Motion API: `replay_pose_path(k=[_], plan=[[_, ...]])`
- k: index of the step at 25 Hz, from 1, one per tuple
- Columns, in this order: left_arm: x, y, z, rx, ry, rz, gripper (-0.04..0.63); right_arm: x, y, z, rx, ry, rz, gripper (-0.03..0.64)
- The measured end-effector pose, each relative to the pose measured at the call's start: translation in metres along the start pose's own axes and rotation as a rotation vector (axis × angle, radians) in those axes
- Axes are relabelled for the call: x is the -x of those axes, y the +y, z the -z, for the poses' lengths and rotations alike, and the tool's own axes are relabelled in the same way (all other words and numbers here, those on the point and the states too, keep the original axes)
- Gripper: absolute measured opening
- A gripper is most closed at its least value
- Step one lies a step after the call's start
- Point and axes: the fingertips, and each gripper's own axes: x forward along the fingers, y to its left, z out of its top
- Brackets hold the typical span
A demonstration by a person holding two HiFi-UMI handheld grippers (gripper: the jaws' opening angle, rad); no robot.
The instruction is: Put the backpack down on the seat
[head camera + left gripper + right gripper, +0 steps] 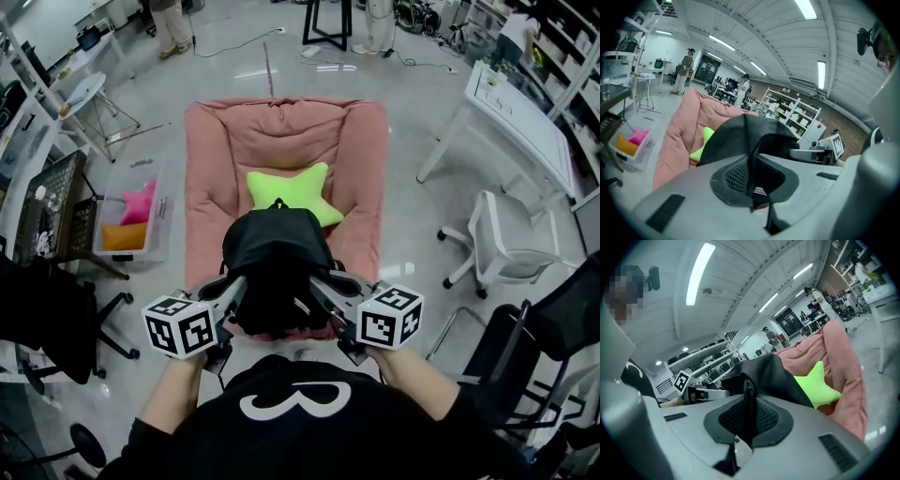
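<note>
A black backpack [277, 267] hangs over the front of the pink cushioned seat [211, 169], held from both sides. My left gripper [234, 289] is shut on the backpack's left side, with black fabric pinched between its jaws [752, 176]. My right gripper [323, 289] is shut on the right side, a black strap [747, 411] caught between its jaws. The backpack [740, 136] fills the middle of the left gripper view and the backpack [768, 376] rises ahead of the seat [843, 357] in the right gripper view. Whether the backpack's bottom touches the seat I cannot tell.
A lime-green star pillow [291, 192] lies on the seat behind the backpack. A clear bin [131, 220] with pink and orange items stands left of the seat. A white table [520, 117] and a white chair [502, 244] are at right, black office chairs [534, 347] nearer.
</note>
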Motion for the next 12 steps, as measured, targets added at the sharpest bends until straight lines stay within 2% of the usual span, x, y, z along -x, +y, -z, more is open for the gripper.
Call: replay_pose_path(k=[12], plan=[[-0.052,0.059,-0.045,0.009,0.029,0.041,0.028,-0.061,-0.056,-0.041,-0.029,0.008,0.105,0.031]])
